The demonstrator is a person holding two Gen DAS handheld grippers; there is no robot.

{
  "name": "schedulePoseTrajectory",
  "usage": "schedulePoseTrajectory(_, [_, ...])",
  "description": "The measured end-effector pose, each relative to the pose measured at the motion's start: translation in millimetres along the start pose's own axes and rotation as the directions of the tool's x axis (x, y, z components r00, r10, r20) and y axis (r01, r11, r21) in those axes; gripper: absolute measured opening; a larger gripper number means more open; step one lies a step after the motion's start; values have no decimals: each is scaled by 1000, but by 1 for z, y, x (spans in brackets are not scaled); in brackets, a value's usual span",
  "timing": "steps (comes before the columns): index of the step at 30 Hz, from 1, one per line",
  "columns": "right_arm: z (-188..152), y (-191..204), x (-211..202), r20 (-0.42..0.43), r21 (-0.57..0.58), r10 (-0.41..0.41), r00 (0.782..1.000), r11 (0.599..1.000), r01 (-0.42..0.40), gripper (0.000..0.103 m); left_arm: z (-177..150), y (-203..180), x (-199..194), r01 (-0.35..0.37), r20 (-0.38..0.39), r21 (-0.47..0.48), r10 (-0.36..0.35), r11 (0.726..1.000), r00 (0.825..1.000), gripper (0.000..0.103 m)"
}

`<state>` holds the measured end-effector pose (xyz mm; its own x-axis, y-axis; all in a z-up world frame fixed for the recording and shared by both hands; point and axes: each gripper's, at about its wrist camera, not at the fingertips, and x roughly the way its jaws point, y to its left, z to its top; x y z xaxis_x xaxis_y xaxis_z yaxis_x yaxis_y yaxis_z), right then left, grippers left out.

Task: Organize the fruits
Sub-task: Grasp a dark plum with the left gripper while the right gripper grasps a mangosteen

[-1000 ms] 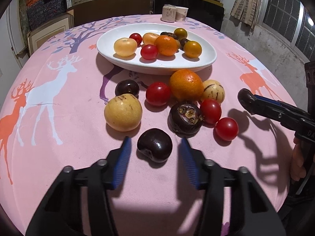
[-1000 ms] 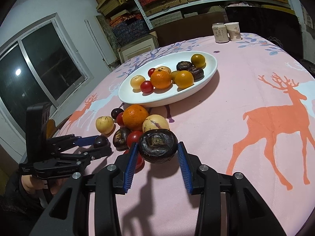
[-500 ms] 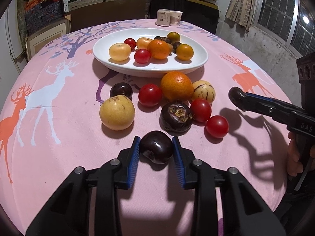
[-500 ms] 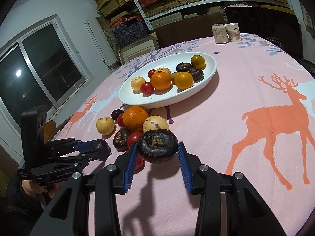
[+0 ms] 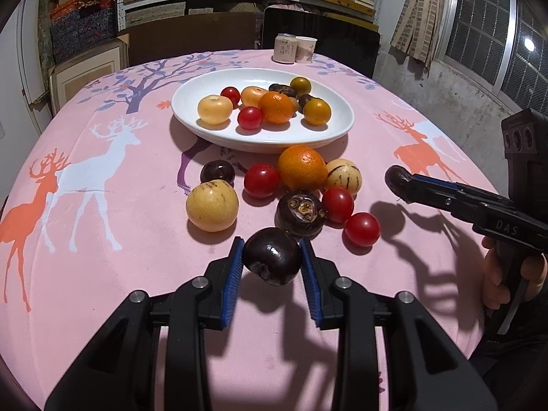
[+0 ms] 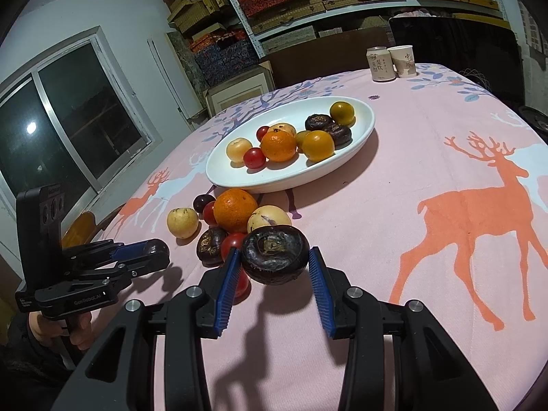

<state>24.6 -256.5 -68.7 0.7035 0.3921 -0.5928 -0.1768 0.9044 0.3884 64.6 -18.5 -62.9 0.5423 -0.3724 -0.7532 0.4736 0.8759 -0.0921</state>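
The dark plum (image 5: pixel 272 256), loose a second ago, is now pinched by the left claw (image 5: pixel 272 257); the right claw (image 6: pixel 274 259) is kept clamped on a dark wrinkled fruit (image 6: pixel 275 254), both ready for the white dish (image 5: pixel 339 130).

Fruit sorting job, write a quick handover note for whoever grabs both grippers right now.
Left gripper: shut on a dark plum, just above the cloth.
Right gripper: shut on a dark wrinkled fruit, held clear of the table.
White dish: already holds about nine fruits, including an orange and small tomatoes.
Left on the pink tablecloth, in front of the dish: an orange, three tomatoes, two pale yellow fruits, a small dark plum and another dark wrinkled fruit.
To do: probably set both held fruits in the dish, then clear the loose pile.
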Motion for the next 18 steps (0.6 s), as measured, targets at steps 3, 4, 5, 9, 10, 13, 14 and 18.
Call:
schedulePoseTrajectory(3, [-1,1,-1,3,-4,-13,1000,1000,13,41,0,0,-4,-6,9,-5,6,1000,1000,32])
schedulePoseTrajectory(4, [-2,2,-2,-1,-7,-16,1000,1000,16,41,1,0,-6,-9,13,-5,9,1000,1000,32])
schedulePoseTrajectory(5, [-3,3,-2,-3,-10,-18,1000,1000,18,41,1,0,-7,-13,16,-3,13,1000,1000,32])
schedulePoseTrajectory(9, [-5,8,-5,-7,-27,-24,1000,999,23,41,2,-2,-11,-29,30,6,29,1000,999,32])
schedulePoseTrajectory(10, [-5,9,-6,-7,-26,-25,1000,999,25,41,2,-3,-12,-31,33,6,31,1000,999,32])
schedulePoseTrajectory(13, [-2,10,-10,-3,-27,-26,1000,999,26,41,3,-3,-16,-33,42,4,33,999,999,32])
schedulePoseTrajectory(14, [-1,11,-12,-2,-30,-26,1000,999,26,41,4,-2,-18,-33,49,1,33,999,998,32])
schedulePoseTrajectory(18, [9,16,-21,7,-54,-24,1000,998,24,41,14,0,-29,-35,82,8,34,999,996,32])
